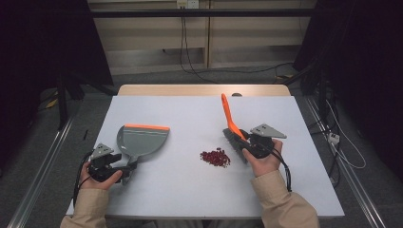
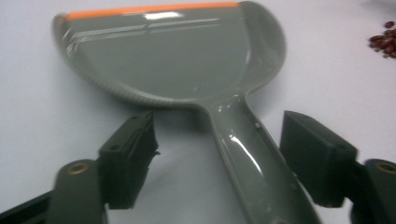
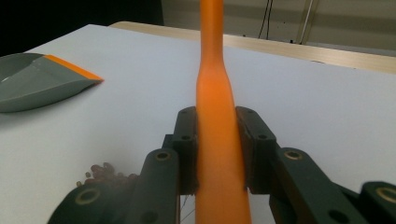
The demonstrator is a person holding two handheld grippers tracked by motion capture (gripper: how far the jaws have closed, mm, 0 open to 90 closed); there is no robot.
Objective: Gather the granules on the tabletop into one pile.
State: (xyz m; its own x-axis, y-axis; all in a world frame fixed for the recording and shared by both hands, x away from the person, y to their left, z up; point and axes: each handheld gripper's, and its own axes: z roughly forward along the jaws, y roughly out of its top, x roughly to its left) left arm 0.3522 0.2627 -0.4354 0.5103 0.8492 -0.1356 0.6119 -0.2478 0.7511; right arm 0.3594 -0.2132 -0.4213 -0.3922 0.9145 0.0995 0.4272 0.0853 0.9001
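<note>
Left of the bean pile (image 1: 215,157), a grey dustpan (image 1: 141,141) lay flat on the table (image 1: 190,190), w/ an orange strip along its far lip and its handle pointing back toward the left gripper (image 1: 124,172). Pan looked glossy, shallow, nothing in it. L jaws stood apart either side of that handle (image 2: 252,158), pads not touching it, gaps visible on both sides.

Right of the beans, the right gripper (image 1: 243,138) was clamped on the orange handle of a small brush (image 1: 231,128); pads pressed tight against both sides of the handle (image 3: 217,154). Handle slanted up and away, dark bristles low, just beside the pile. Beans were small, dark red, heaped loosely between pan and brush, nearer the brush.

Table surface was pale grey-white, w/ a wooden edge at the far side. Beyond the beans: grey floor, black cables, light wall panels, dark curtains at both sides. Person's beige sleeves came in from the near edge.
</note>
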